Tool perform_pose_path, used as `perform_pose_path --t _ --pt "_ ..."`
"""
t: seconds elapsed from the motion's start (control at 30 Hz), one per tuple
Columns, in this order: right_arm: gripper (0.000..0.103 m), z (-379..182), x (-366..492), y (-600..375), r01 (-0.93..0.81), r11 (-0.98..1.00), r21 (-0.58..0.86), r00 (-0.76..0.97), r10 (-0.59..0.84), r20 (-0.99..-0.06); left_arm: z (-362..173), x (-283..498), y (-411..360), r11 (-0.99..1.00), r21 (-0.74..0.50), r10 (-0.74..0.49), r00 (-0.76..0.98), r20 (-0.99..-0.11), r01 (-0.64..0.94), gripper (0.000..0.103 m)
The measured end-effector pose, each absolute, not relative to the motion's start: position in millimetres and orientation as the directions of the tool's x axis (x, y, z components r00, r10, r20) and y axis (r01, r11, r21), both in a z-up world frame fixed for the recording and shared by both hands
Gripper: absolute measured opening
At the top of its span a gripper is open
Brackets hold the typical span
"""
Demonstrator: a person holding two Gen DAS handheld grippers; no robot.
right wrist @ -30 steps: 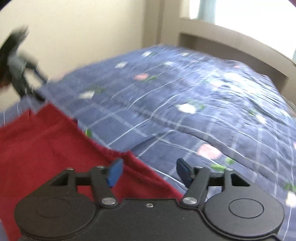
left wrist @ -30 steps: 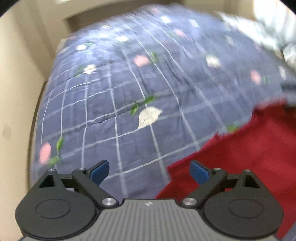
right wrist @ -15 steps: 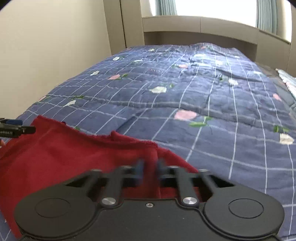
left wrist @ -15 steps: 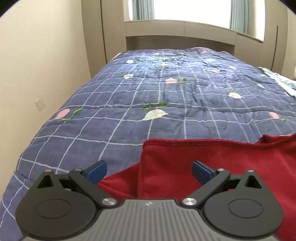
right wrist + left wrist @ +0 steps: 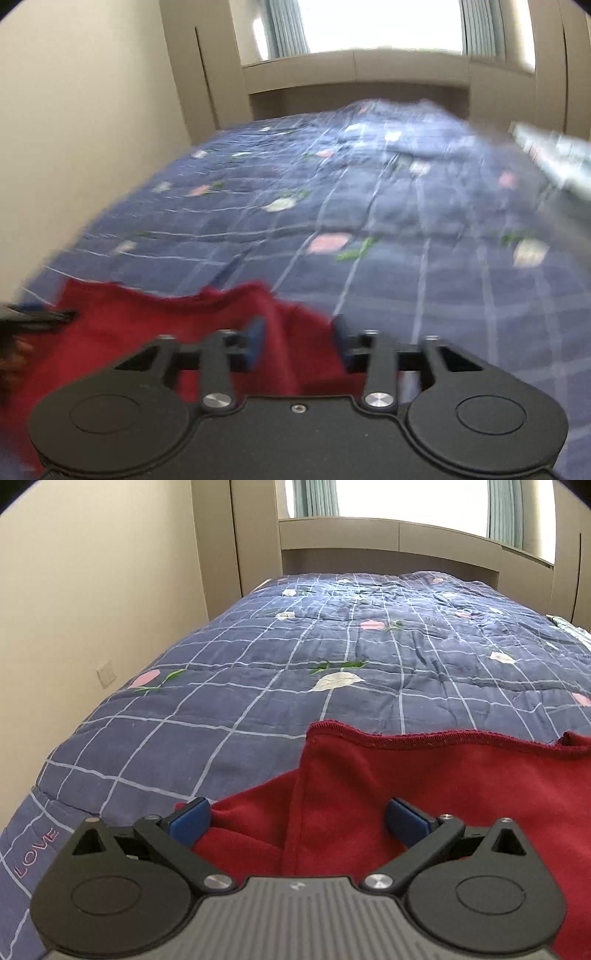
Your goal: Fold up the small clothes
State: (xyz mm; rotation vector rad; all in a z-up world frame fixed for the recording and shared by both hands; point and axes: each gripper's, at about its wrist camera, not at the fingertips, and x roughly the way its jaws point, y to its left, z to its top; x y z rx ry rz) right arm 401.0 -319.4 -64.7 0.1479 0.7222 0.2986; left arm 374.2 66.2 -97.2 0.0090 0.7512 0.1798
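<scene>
Blue checked quilt [image 5: 258,709] fills the bed up to the window at 12 o'clock. Red garment [image 5: 443,794] is seen lying at 5 o'clock, one fold already laid over. Left gripper [image 5: 297,821] is spread wide and opening, right gripper [image 5: 297,341] opening too; cloth sits between both, ungripped. More folds judged outstanding.
</scene>
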Motion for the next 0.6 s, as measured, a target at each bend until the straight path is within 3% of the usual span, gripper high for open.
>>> perform_pose_path --t 0.1,0.13,0.17,0.27,0.43,0.6 --pt "0.057 -76 392 -322 -0.222 0.928 0.301 0.659 0.370 -0.655 -97 375 64 0.984 0.082 0.172 0.717 -0.676 -0.159 0.103" --pt "0.048 -80 391 -318 -0.226 0.931 0.286 0.646 0.363 -0.671 -97 374 65 0.984 0.077 0.169 0.717 -0.676 -0.160 0.103" --pt "0.028 -83 390 -311 -0.234 0.939 0.251 0.639 0.344 -0.688 -97 374 66 0.984 0.073 0.167 0.718 -0.676 -0.159 0.103" --pt "0.012 -78 379 -282 -0.283 0.954 0.095 0.687 0.271 -0.674 -97 374 66 0.985 0.070 0.164 0.719 -0.676 -0.160 0.103" --pt "0.014 -73 341 -217 -0.470 0.853 -0.225 0.749 0.251 -0.613 -98 374 67 0.985 0.068 0.164 0.720 -0.675 -0.160 0.103" --pt "0.021 -88 328 -199 -0.535 0.816 -0.220 0.705 0.288 -0.648 -98 374 67 0.985 0.068 0.164 0.720 -0.675 -0.160 0.103"
